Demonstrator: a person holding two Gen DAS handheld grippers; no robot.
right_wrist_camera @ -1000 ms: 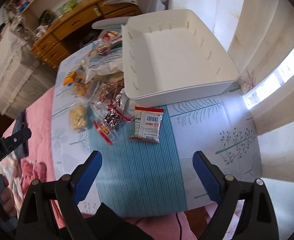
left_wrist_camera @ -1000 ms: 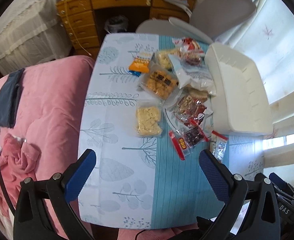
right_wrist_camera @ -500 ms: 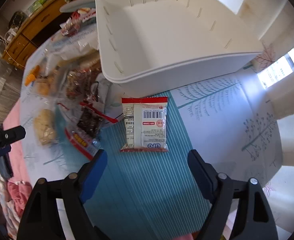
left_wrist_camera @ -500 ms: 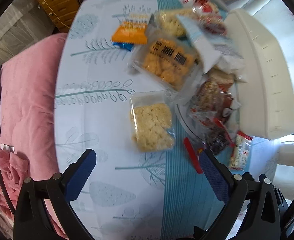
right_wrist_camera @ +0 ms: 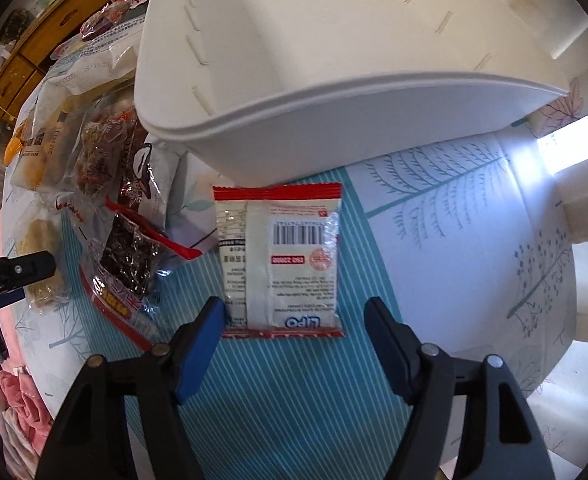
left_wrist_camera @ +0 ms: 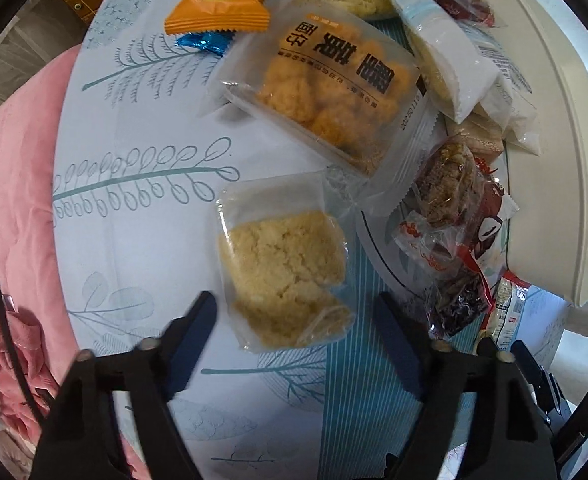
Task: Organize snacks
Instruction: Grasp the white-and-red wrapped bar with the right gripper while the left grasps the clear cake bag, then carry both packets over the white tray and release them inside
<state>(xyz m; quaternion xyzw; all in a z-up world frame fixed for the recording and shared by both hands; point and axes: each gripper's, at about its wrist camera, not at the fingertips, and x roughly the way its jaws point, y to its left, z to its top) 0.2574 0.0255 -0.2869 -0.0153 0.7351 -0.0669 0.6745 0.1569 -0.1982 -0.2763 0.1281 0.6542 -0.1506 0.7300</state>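
The crumbly cake pack (left_wrist_camera: 283,276) lies mid-tabletop, left of the snack heap; the red-edged packet (right_wrist_camera: 279,258) lies just before the white bin (right_wrist_camera: 334,80). The left gripper (left_wrist_camera: 296,322) points straight down over the cake's near end, fingers apart and just closing in, not yet pinching. The right gripper (right_wrist_camera: 296,320) hangs likewise over the packet, closing too. Risk, I'd say: slick film slipping out, or the soft cake getting crushed.

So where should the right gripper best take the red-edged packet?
Probably across its near end, from straight above. The packet lies flat and clear of the bin; the right gripper, jaws just closing, already straddles that end without touching it.
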